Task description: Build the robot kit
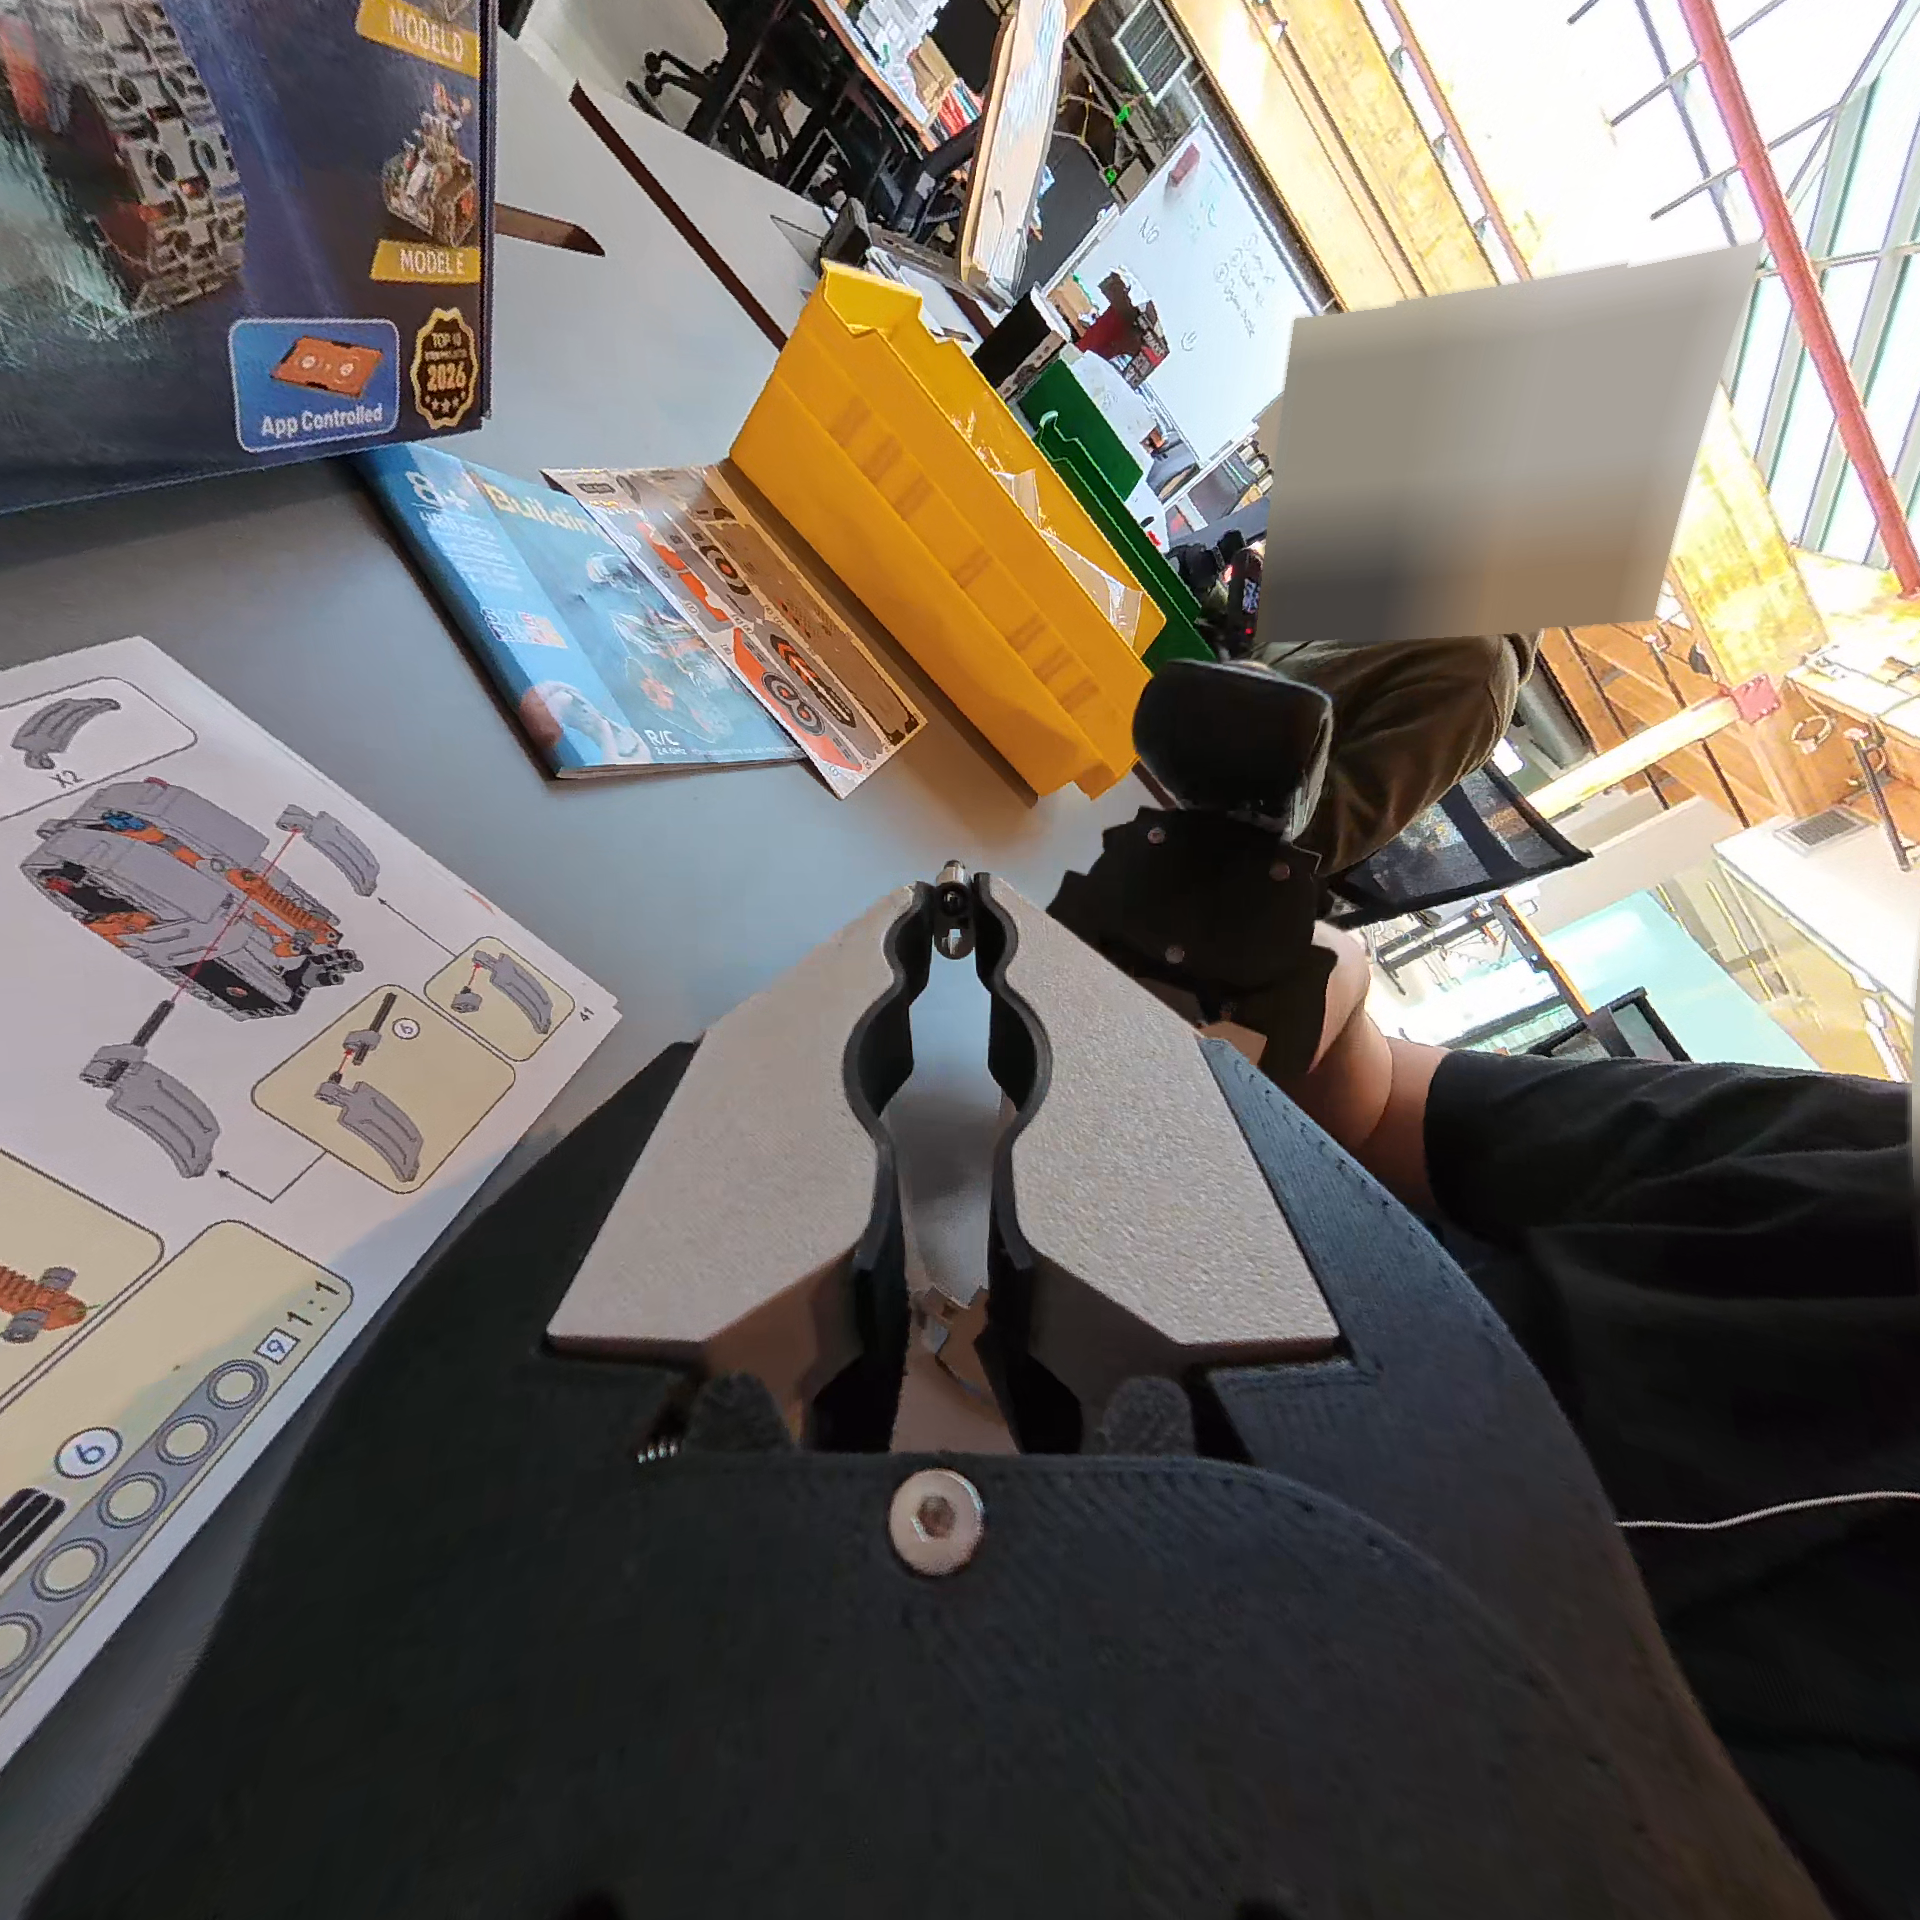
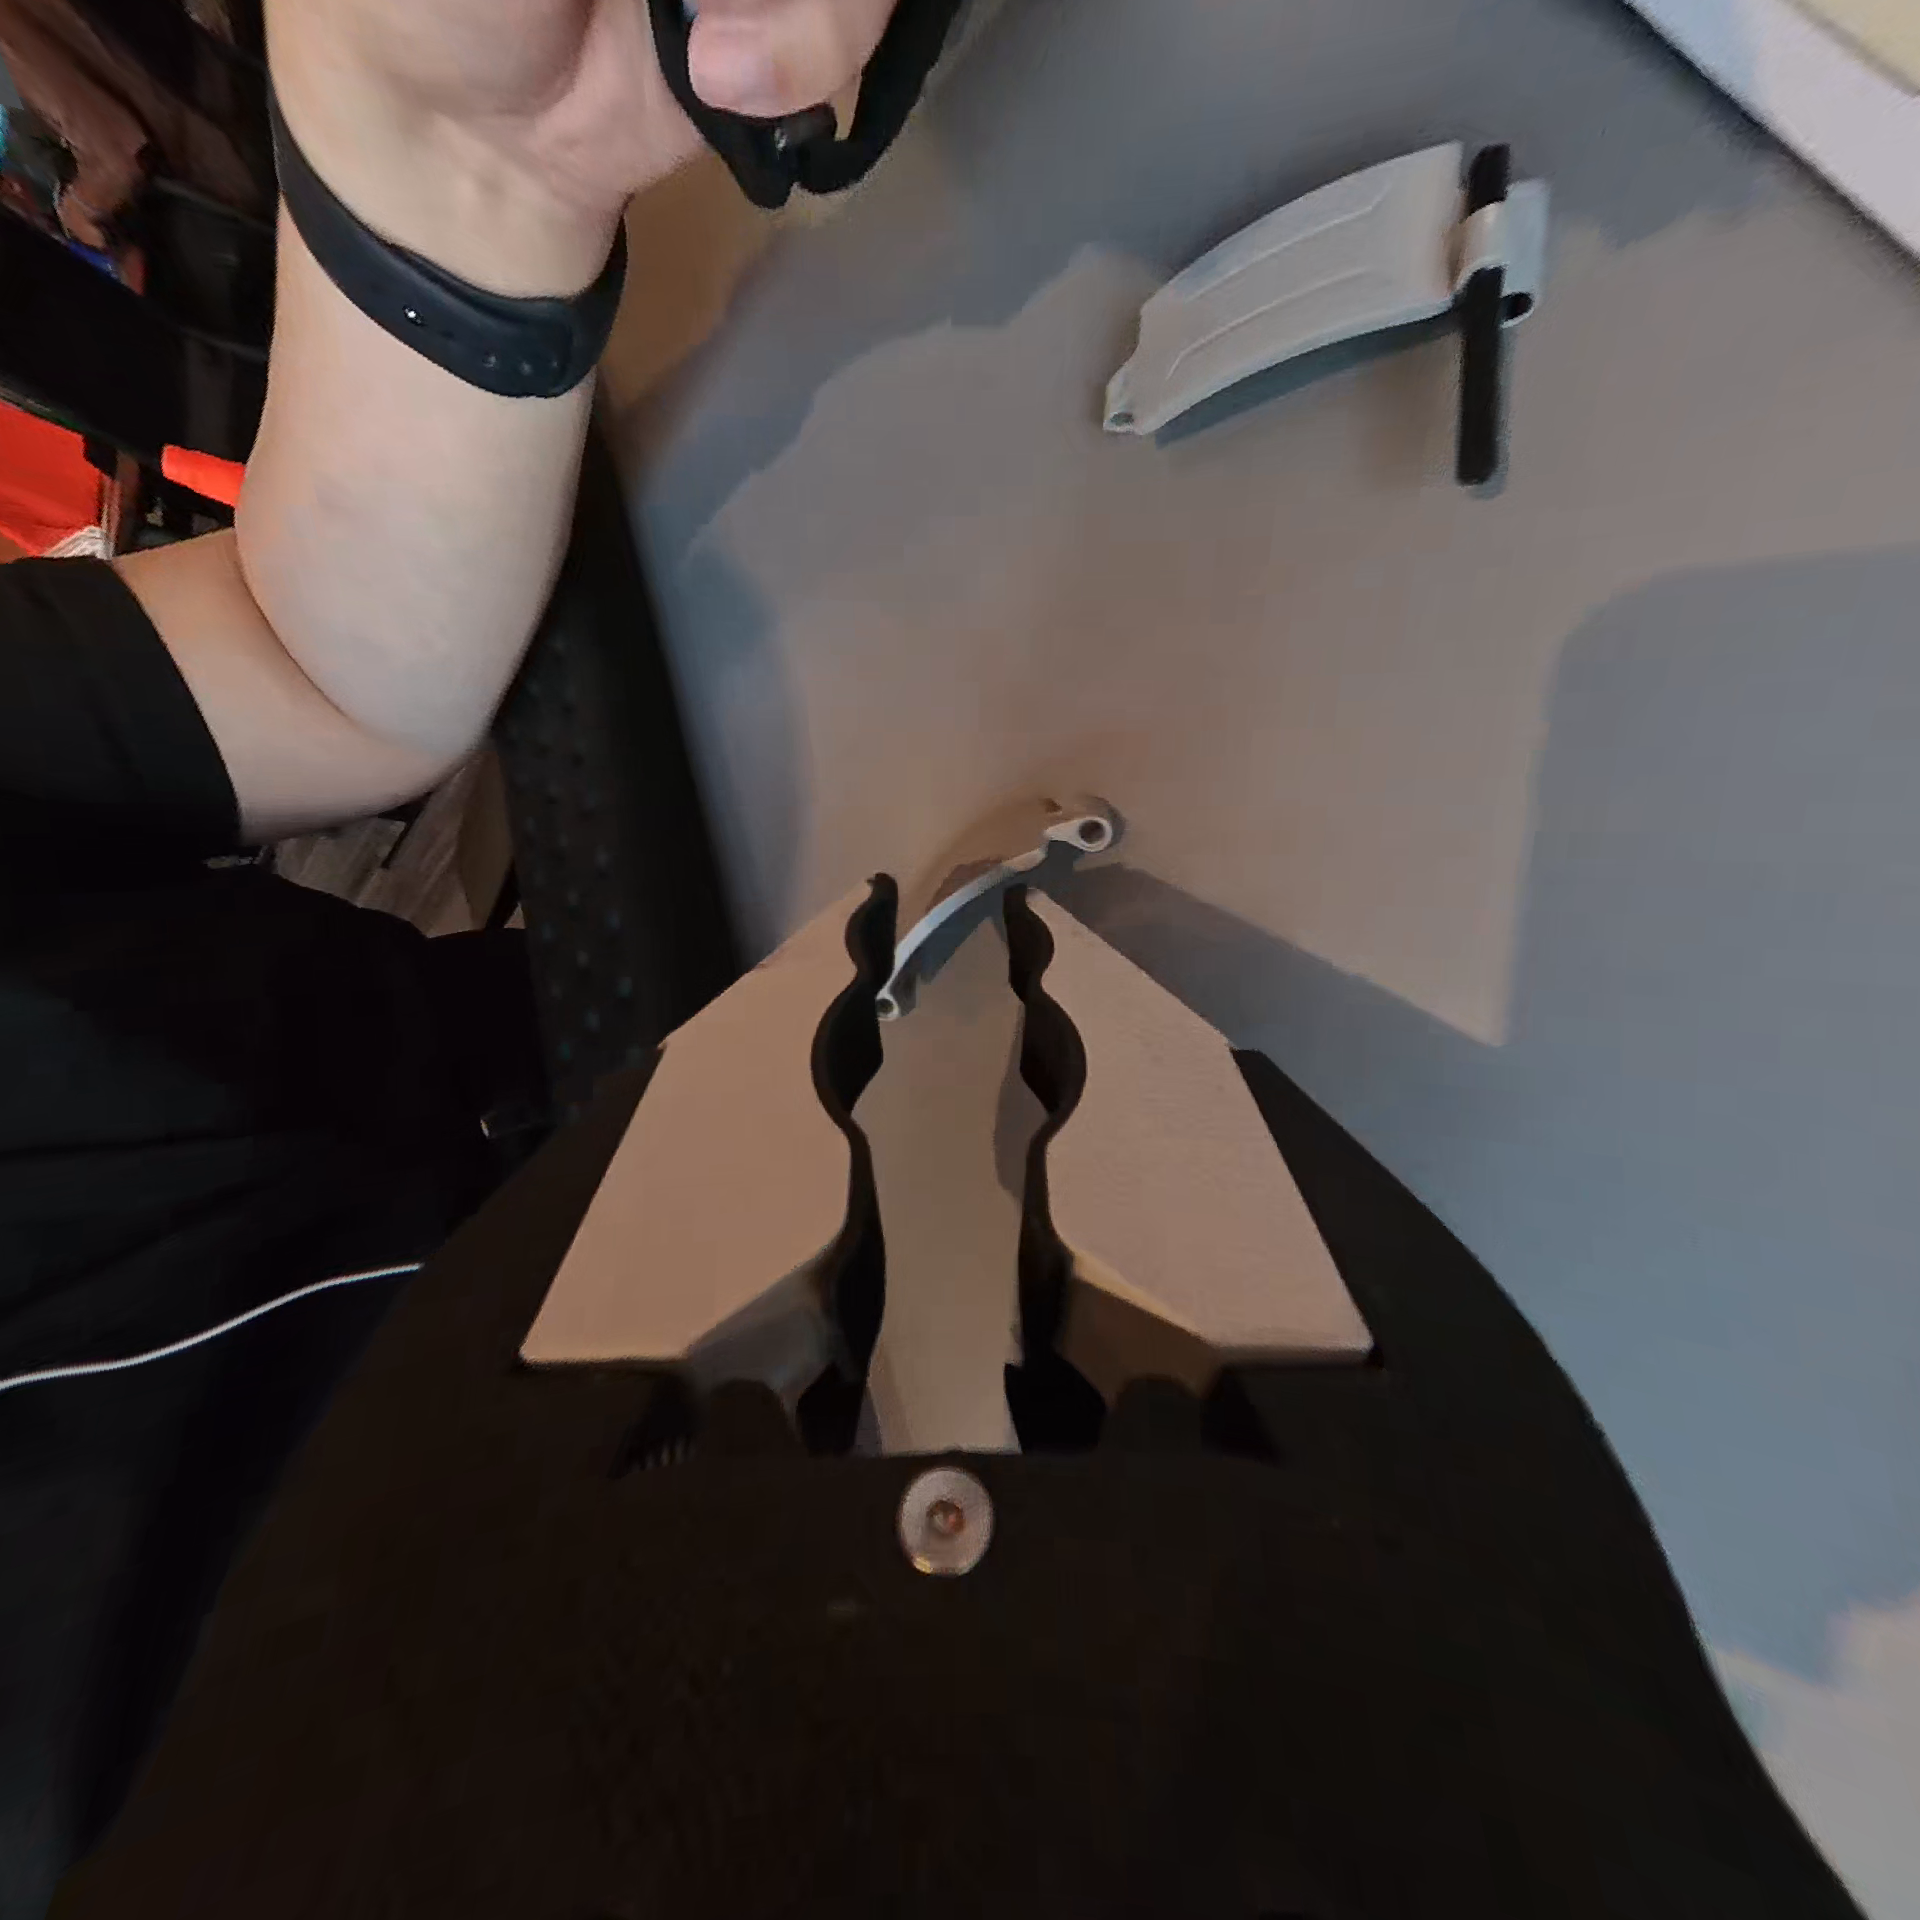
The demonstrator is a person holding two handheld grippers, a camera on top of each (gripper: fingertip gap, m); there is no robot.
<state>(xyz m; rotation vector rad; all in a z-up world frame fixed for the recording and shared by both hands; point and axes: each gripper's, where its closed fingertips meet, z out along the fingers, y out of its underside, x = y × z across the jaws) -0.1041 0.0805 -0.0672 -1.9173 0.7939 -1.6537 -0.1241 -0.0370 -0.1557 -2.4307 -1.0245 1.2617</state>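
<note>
My left gripper [image 1: 951, 902] is shut on a small black pin [image 1: 952, 906], pinched at the very fingertips above the grey table [image 1: 665, 883]. It also shows at the top of the right wrist view [image 2: 800, 156], held by a hand with a black wristband. My right gripper [image 2: 951, 904] is shut on a thin curved grey panel piece [image 2: 966, 914], which lies slantwise between the fingers with its holed end sticking out to the right. A second curved grey panel [image 2: 1299, 291] with a black axle [image 2: 1481, 312] through its hinge lies on the table farther off.
An open instruction page [image 1: 208, 1039] lies at left, with a blue booklet [image 1: 561, 623] and a sticker sheet [image 1: 748, 634] behind it. A yellow bin [image 1: 935, 540], a green bin [image 1: 1101, 468] and a kit box [image 1: 239, 208] stand at the back. A person sits beyond the table edge. My hands' fingertips stand some 15 cm from each other.
</note>
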